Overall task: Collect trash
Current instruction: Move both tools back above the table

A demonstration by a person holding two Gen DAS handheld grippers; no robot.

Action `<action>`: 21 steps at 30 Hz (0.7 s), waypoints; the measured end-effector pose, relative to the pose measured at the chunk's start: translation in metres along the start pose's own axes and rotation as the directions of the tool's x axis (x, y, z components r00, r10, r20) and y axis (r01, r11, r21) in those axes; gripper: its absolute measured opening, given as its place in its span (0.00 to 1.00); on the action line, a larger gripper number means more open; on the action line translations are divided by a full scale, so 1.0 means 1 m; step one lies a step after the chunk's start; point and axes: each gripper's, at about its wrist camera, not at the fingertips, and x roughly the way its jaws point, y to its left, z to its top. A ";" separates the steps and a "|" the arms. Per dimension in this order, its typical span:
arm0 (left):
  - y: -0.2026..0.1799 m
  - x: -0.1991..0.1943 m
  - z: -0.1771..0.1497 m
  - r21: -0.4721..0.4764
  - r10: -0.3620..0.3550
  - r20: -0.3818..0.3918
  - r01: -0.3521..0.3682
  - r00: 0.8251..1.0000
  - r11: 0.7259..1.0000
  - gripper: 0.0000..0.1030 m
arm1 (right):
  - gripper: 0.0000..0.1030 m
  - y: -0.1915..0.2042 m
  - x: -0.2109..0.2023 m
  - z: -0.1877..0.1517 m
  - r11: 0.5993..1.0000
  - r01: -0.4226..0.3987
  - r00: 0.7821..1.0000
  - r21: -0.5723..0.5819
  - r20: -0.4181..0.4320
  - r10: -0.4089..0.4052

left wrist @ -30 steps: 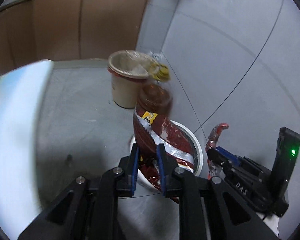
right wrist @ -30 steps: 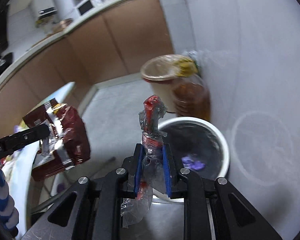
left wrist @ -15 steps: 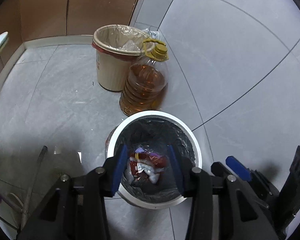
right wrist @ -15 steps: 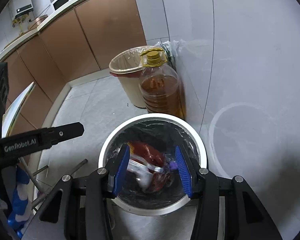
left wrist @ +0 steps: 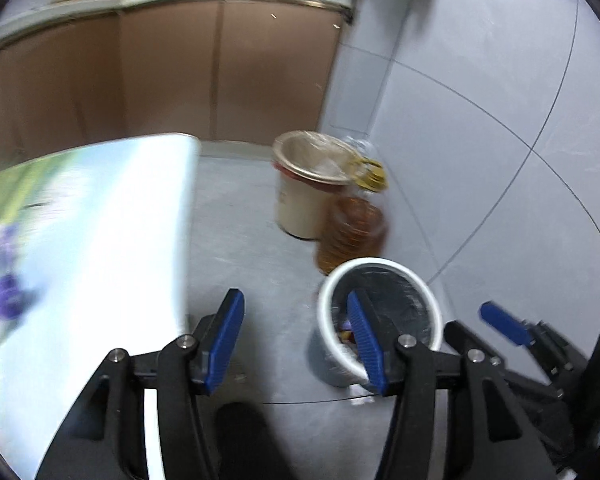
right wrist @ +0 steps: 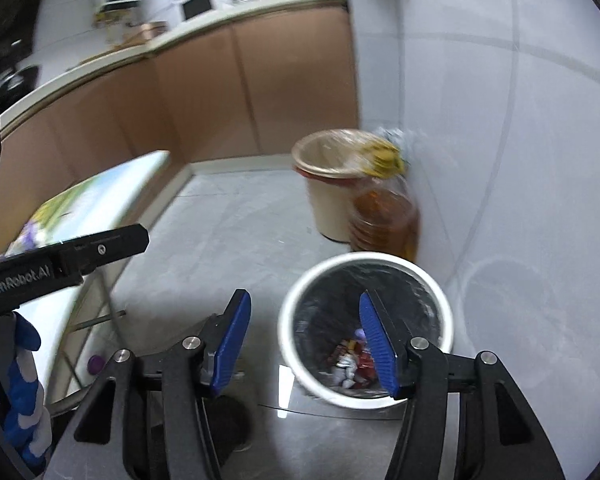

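Over the white bin [right wrist: 366, 326] on the grey floor tiles, both grippers are hanging empty: left gripper [left wrist: 296, 344] and right gripper [right wrist: 306, 342] are showing blue pads spread apart with nothing between them, jaws having just been opening in both views. Trash is sitting at the bottom of the black liner: crumpled red and silver wrappers [right wrist: 350, 362], partly hidden behind the right gripper's pad. Judging by the look, that stuff is light, soft and crinkly, so it is needing only a light pinch on a bunched fold, not a flat face, since glossy film is likely slipping. Behind the bin an amber oil jug [right wrist: 384, 220] with a yellow cap is standing just beside a beige lined bucket [right wrist: 332, 184], both against the wall; the jug is looking heavy and is probably not trash. To the left a table [left wrist: 92, 240] with a printed cloth is showing a purple blur [left wrist: 4, 288], too smeared to identify. A small purple piece [right wrist: 95, 364] is lying on the floor under the table; if that is trash, it is looking like the next pick, taken from above with a narrow pinch.
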 end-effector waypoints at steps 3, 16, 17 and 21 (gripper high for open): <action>0.031 -0.042 -0.018 -0.007 0.066 0.074 -0.066 0.995 0.998 0.51 | 0.58 0.032 -0.022 -0.003 0.997 -0.028 0.999 -0.068 0.032 0.030; 0.141 -0.190 -0.108 -0.075 0.287 0.144 -0.279 0.947 0.957 0.61 | 0.74 0.161 -0.112 -0.016 0.928 -0.173 0.970 -0.331 0.105 0.219; 0.147 -0.199 -0.114 -0.090 0.303 0.148 -0.292 0.941 0.952 0.62 | 0.74 0.165 -0.117 -0.017 0.923 -0.180 0.967 -0.339 0.109 0.229; 0.183 -0.236 -0.143 -0.185 0.363 0.158 -0.334 0.918 0.924 0.66 | 0.77 0.183 -0.137 -0.018 0.911 -0.191 0.959 -0.366 0.128 0.252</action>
